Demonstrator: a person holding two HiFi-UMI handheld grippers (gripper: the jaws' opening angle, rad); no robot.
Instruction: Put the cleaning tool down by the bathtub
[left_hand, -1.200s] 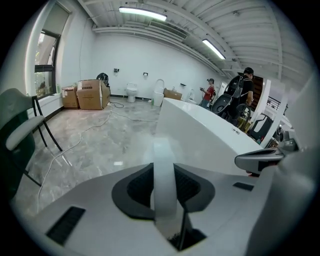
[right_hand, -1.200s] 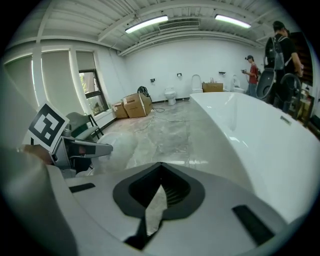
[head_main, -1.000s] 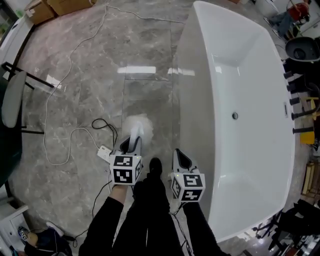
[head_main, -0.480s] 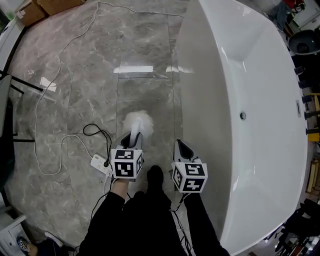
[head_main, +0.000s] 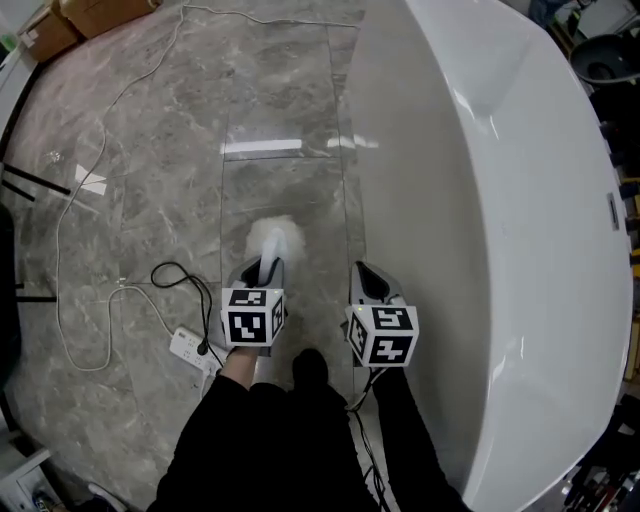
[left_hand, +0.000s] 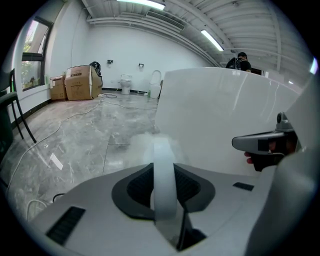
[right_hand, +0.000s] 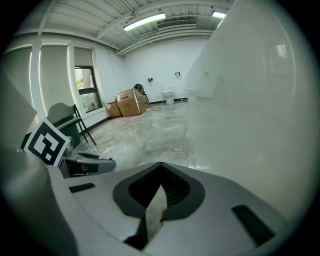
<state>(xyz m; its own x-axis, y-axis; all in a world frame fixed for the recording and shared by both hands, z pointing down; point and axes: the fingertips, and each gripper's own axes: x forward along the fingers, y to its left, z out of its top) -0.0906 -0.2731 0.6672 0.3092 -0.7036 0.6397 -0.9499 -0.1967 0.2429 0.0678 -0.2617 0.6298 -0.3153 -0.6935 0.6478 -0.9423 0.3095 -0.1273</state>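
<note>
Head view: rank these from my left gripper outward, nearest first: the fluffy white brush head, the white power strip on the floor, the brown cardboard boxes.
1. Fluffy white brush head: just ahead of the left gripper, whose jaws clamp its handle.
2. White power strip: on the floor, to the gripper's left.
3. Brown cardboard boxes: far off, in the top-left corner.

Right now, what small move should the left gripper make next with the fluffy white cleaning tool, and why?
Probably lower the left gripper until the fluffy white cleaning tool lies on the grey marble floor. Its jaws clamp the handle, and the fluffy head hangs beside the white bathtub, so the spot looks right.
</note>
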